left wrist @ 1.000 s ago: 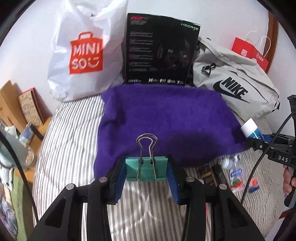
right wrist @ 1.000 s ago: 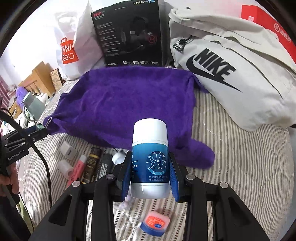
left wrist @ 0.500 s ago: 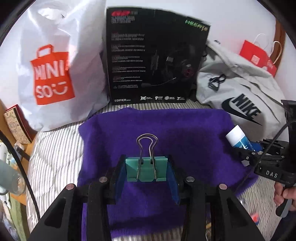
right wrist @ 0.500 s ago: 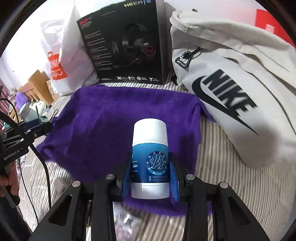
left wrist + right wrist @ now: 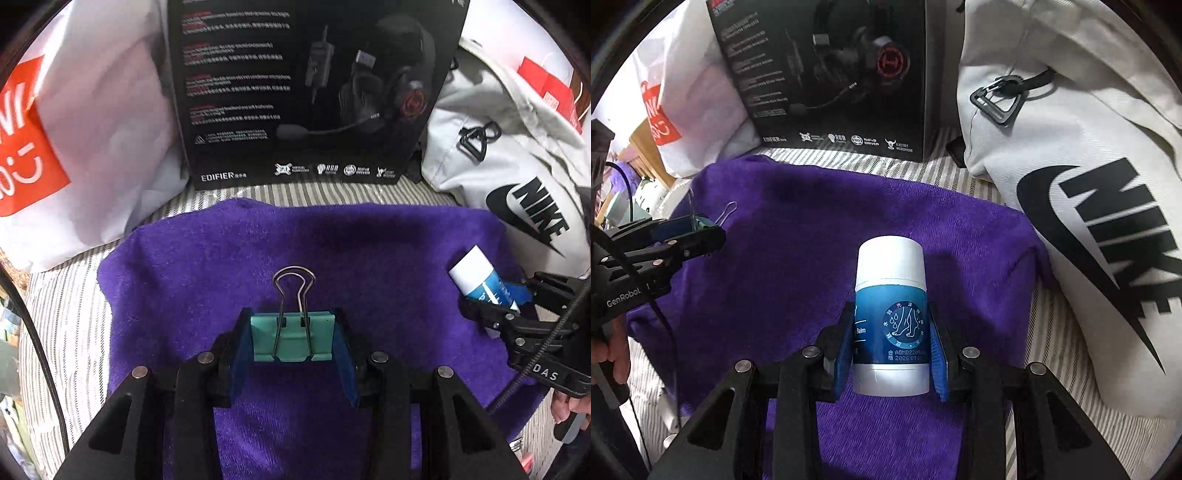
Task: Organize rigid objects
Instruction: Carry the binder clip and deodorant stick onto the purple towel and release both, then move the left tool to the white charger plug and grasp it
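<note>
**A:** Left wrist view first: what is the left gripper (image 5: pixel 293 341) doing?

**B:** Its blue pads are clamped on the sides of a teal binder clip (image 5: pixel 293 339), wire handles pointing away from the camera. The clip hangs over the purple towel (image 5: pixel 369 251), which now fills the lower half of that view. A second ago the towel's near edge and the striped bedsheet (image 5: pixel 66 314) showed under the fingers; now only towel lies beneath them.

**B:** The black headset box (image 5: pixel 306 92) has grown too. Earlier its whole outline fitted in the view; now its top is cut off. The white shopping bag (image 5: pixel 92 129) is pushed to the left edge.

**A:** And the other side?

**B:** The right gripper (image 5: pixel 892 350) is closed on a blue and white balm stick (image 5: pixel 891 317), white cap pointing forward, held above the towel's right part. A second ago small bottles and a little round tin lay on the sheet below it; those have left the view, and towel is under the stick instead.

**A:** Do the two tools see each other?

**B:** Yes. In the right wrist view the left gripper sits at the left edge with the clip's wire loop showing. In the left wrist view the balm stick pokes in from the right, beside the grey sports bag (image 5: pixel 517 177). Whether either object touches the towel, I cannot tell.
</note>
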`<state>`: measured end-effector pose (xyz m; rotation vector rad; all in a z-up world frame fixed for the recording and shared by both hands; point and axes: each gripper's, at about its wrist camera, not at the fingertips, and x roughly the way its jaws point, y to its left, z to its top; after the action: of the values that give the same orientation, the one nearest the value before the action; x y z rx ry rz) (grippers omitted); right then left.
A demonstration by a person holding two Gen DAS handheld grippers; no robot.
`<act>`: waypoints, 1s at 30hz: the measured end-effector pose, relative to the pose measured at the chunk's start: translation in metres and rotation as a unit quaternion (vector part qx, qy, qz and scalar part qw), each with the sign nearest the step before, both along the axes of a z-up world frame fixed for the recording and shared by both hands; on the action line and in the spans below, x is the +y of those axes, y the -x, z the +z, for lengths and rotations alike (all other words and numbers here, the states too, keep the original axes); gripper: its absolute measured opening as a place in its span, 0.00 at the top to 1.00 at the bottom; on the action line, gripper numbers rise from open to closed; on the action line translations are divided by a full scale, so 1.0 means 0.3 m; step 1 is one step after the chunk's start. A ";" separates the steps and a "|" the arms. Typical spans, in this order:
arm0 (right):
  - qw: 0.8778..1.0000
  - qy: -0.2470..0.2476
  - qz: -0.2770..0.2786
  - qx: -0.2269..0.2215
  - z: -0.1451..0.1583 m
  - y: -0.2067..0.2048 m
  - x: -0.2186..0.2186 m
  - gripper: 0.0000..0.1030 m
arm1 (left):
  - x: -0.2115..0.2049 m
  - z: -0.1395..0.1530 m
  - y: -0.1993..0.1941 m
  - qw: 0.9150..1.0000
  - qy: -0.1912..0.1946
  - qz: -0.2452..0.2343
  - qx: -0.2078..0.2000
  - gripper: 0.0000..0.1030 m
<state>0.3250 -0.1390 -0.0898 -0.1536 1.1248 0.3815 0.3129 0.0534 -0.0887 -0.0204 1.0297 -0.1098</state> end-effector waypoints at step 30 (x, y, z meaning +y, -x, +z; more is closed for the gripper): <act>0.999 -0.001 -0.037 -0.027 0.125 0.214 -0.098 0.37 | 0.057 0.143 0.300 1.000 0.006 0.006 -0.026 0.36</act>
<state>0.2608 -0.1683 -0.0523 -0.1190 1.0737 0.3107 0.2229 0.0706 -0.0457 -0.0332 0.9766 -0.1055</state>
